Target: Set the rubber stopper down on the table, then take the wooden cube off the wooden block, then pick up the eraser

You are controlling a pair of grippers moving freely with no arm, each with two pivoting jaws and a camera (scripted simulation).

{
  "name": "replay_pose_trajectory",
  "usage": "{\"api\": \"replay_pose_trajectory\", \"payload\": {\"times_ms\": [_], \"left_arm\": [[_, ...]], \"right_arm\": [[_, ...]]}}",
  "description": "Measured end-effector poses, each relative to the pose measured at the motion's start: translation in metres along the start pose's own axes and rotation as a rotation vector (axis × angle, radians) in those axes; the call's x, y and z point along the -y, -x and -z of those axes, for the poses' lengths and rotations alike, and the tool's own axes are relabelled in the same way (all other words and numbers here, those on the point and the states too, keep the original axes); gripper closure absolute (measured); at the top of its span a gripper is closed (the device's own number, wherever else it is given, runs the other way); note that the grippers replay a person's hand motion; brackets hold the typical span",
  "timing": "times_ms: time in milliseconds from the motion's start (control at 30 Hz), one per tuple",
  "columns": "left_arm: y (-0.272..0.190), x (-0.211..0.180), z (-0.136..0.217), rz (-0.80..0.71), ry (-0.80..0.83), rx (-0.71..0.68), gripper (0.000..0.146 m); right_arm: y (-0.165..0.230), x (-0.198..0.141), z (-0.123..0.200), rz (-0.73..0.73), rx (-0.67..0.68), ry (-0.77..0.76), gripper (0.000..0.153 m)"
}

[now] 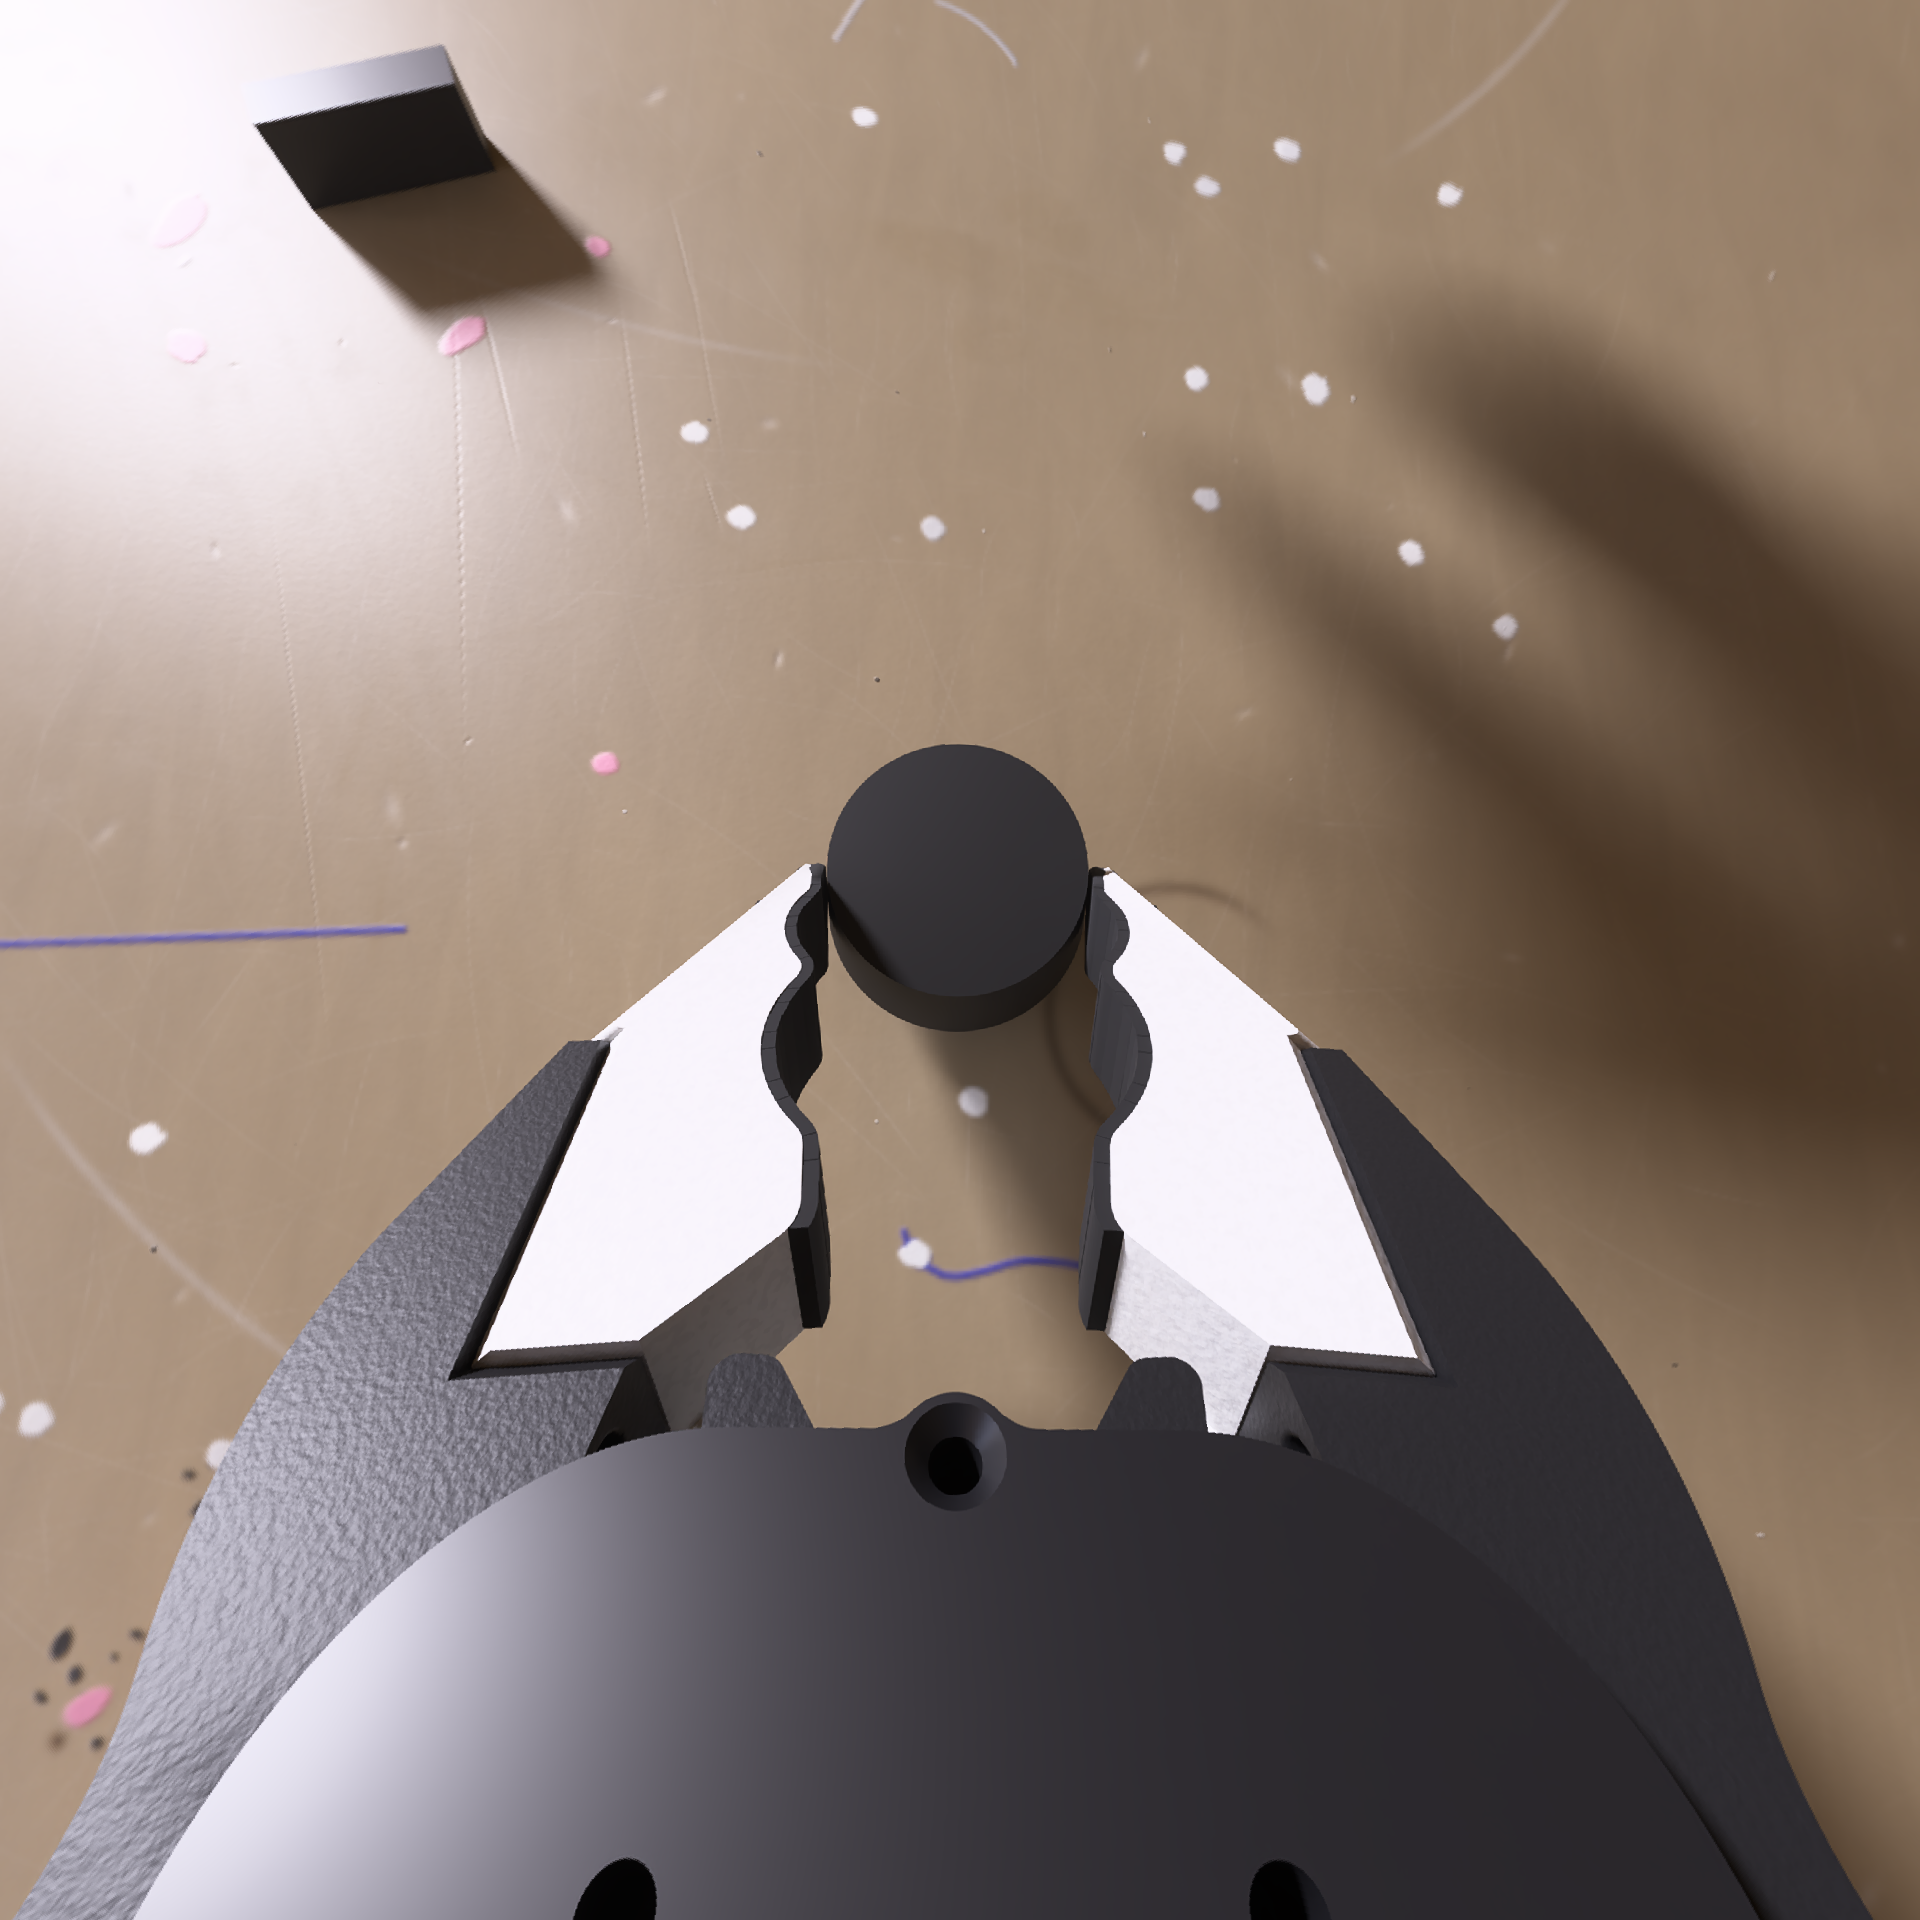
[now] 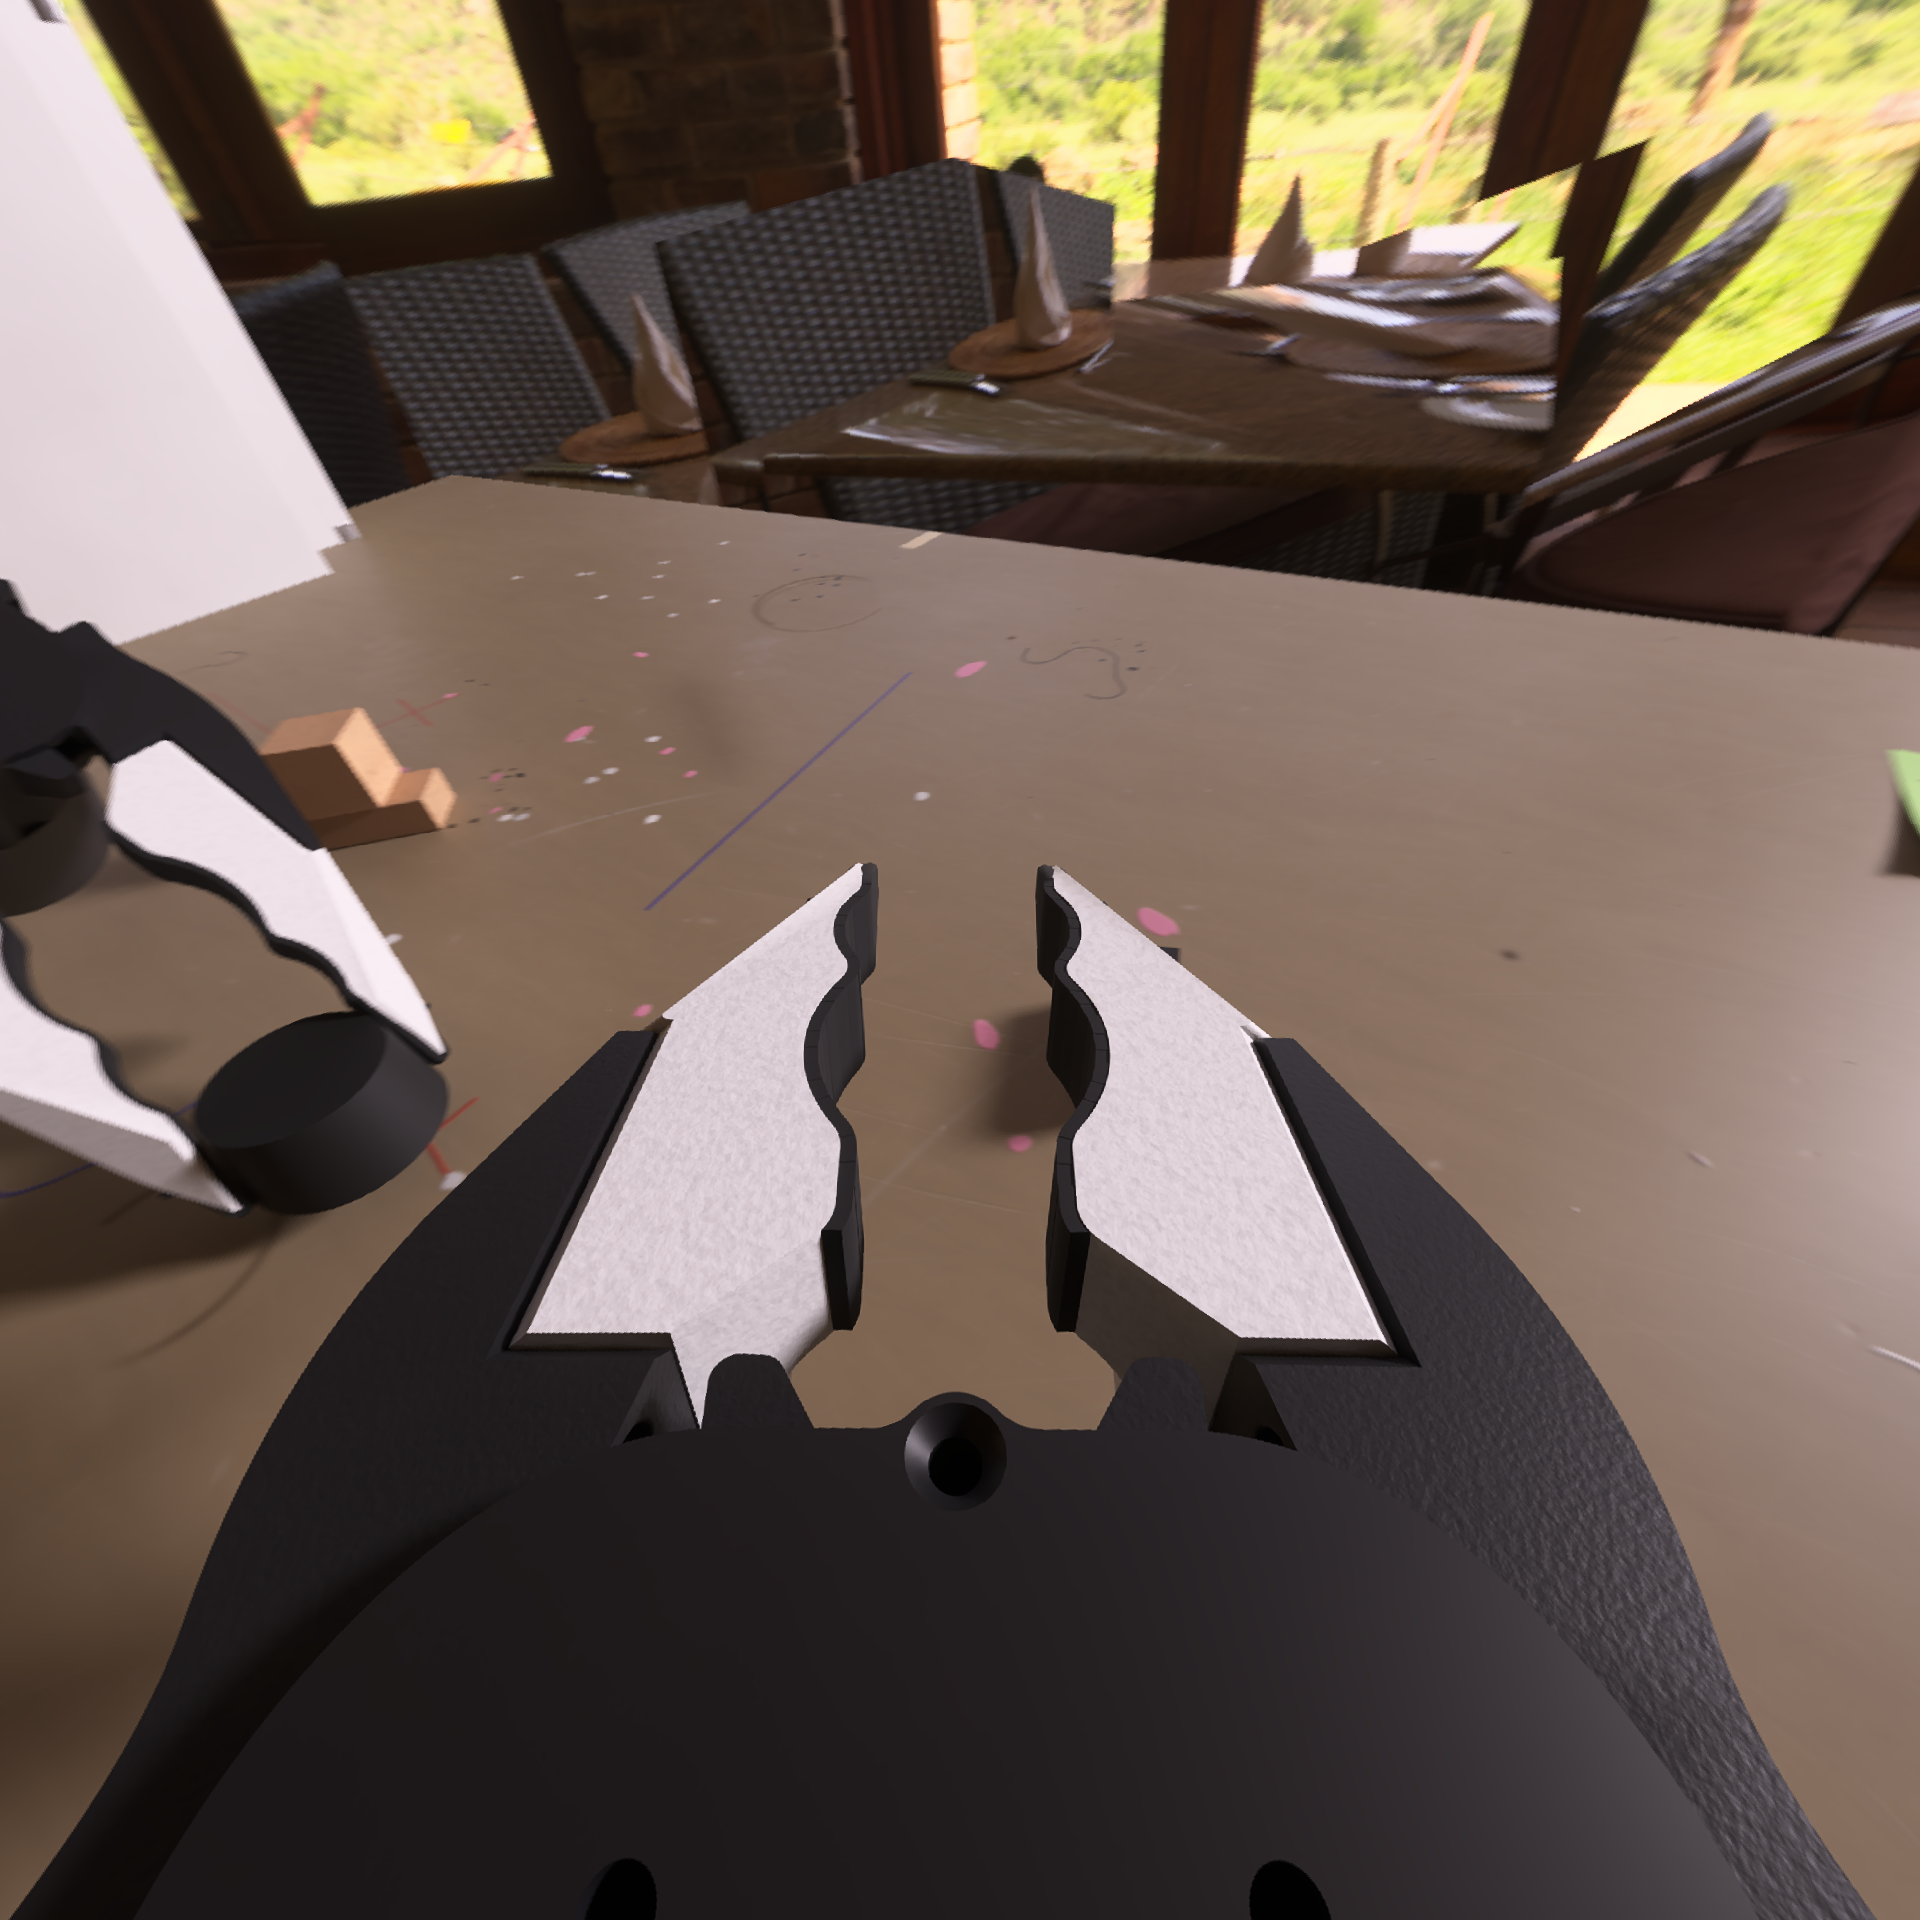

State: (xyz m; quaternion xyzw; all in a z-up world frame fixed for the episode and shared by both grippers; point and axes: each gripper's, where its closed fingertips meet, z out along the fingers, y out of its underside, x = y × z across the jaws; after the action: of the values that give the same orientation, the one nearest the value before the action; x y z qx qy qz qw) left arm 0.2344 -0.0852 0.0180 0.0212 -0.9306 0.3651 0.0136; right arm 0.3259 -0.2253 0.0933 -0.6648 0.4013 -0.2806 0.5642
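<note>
Rubber stopper (image 1: 954, 883), black and round, sits clamped between the tips of the left gripper (image 1: 956, 904), centre of the left wrist view. Both fingertips (image 1: 805, 914) press its sides; flat face points at the camera. In the right wrist view the same stopper (image 2: 312, 1112) shows at lower left, gripped by the left gripper (image 2: 322, 1122), its lower edge at or just above the table (image 2: 1351, 831); contact with the surface can't be judged from either view.

Right gripper (image 2: 956, 894) is released, jaws apart with bare table between them, nothing held. It hangs low over the tabletop, centre of its own view.

Wooden cube (image 2: 338, 743) rests on the wooden block (image 2: 400, 805), mid-left of the right wrist view, behind the left gripper's upper finger. Cube sits on the block's left part, touching it; the block's right end sticks out as a lower step.

Dark flat slab, probably the eraser (image 1: 379, 130), lies on the table at upper left of the left wrist view, well apart from the stopper.

Green object (image 2: 1903, 805) is cut off at the right edge of the right wrist view; can't tell what it is.

Table is brown, flecked with white and pink paint dots, thin blue line (image 2: 779, 790) running diagonally across it.
</note>
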Motion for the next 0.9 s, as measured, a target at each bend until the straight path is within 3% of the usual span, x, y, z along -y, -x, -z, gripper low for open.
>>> {"api": "replay_pose_trajectory", "payload": {"times_ms": [200, 733, 800, 900], "left_arm": [[0.000, 0.000, -0.006, -0.052, 0.018, -0.014, 0.096], [-0.003, -0.003, -0.002, -0.059, -0.019, -0.009, 0.095], [-0.003, 0.000, 0.005, -0.026, -0.065, 0.006, 0.069], [-0.002, 0.000, 0.016, 0.035, -0.135, 0.051, 0.065]], "right_arm": [[-0.019, -0.008, -0.001, 0.002, -0.093, 0.027, 0.124], [-0.026, -0.023, -0.008, -0.058, -0.099, 0.116, 0.127], [-0.025, -0.023, -0.008, -0.051, -0.098, 0.119, 0.127], [-0.025, -0.024, -0.009, -0.043, -0.099, 0.126, 0.128]]}}
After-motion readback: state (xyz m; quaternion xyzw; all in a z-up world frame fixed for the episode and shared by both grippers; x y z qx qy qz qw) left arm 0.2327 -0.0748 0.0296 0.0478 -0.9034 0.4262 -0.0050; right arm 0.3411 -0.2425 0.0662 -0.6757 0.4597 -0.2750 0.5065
